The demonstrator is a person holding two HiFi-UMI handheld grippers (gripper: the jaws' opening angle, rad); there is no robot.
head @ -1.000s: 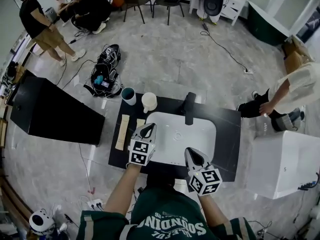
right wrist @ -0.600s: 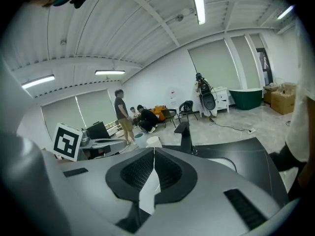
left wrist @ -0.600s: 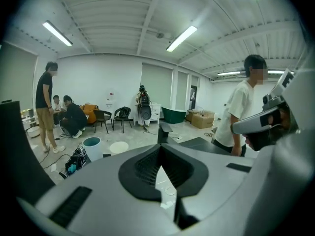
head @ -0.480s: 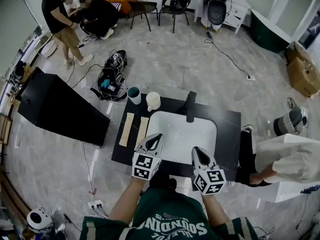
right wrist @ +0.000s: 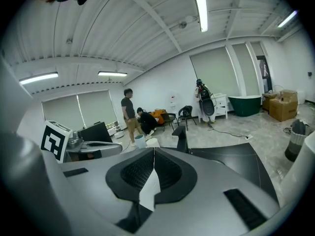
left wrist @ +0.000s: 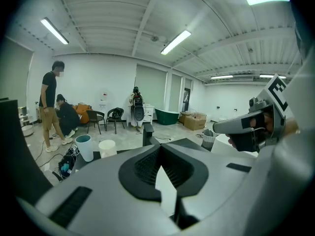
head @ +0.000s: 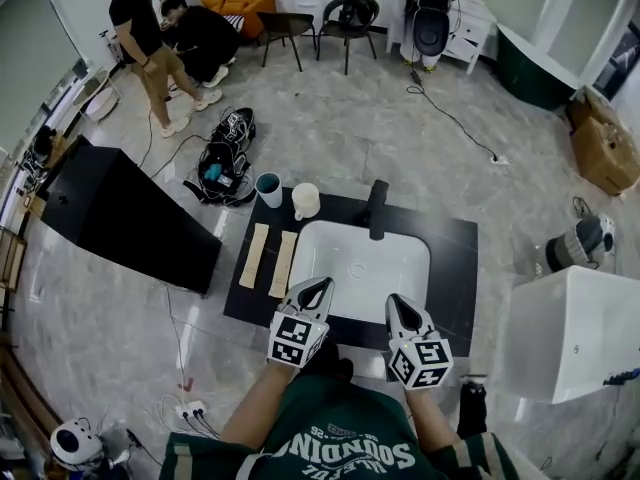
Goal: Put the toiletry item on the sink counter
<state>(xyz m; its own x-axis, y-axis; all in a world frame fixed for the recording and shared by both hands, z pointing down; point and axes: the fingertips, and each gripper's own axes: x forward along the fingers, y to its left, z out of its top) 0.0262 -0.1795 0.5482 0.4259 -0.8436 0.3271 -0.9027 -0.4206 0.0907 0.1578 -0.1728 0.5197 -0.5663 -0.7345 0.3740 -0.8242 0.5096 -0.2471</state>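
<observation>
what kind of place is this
Likely a showroom or lab space, not a real bathroom: the sink counter stands alone on an open floor, with chairs and a cardboard box nearby.

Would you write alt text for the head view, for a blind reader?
A person holds the left hand-held gripper and right hand-held gripper, both shut, over the near side of a black sink counter with a white basin. Two cups and two pale strips sit at its left.
</observation>
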